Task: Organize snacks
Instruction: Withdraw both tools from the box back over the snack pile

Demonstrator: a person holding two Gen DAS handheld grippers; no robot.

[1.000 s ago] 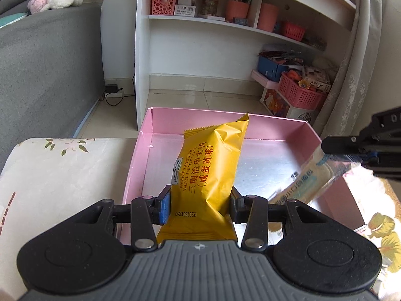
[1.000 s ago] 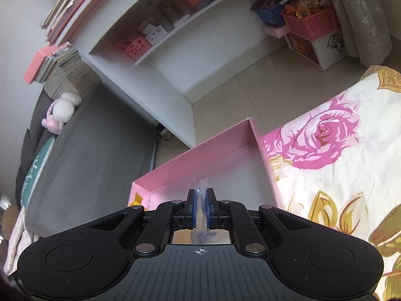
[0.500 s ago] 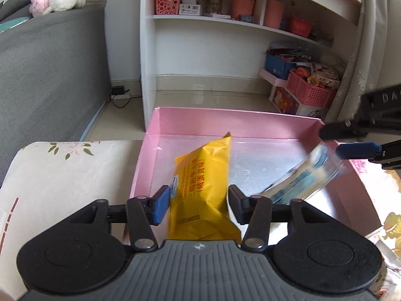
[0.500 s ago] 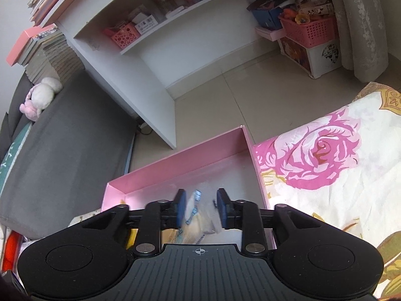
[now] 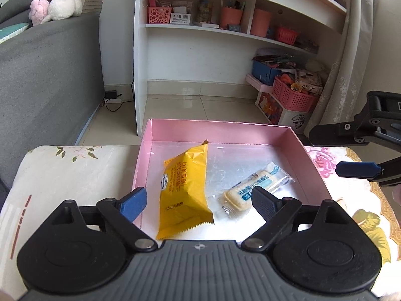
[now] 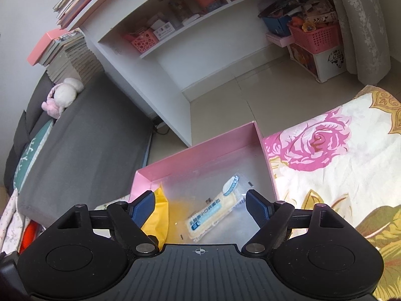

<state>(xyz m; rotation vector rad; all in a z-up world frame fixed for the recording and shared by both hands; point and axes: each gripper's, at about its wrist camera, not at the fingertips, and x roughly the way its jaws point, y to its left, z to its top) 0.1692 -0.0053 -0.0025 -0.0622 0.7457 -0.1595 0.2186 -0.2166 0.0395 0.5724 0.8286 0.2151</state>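
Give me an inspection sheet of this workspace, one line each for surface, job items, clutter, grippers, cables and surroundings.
Surface: floral cloth under an open pink box.
Job's things: yellow snack packet and clear-wrapped biscuit bar lie side by side on the box floor, both released.
Clutter: nothing seen on the cloth beside the box.
Grippers: left gripper open over the box; right gripper open, jaws just opened; neither presses a snack.
Cables: a plug and black cord on the floor by the wall.
Surroundings: grey sofa with a plush toy, white shelf unit, pink baskets, curtain.
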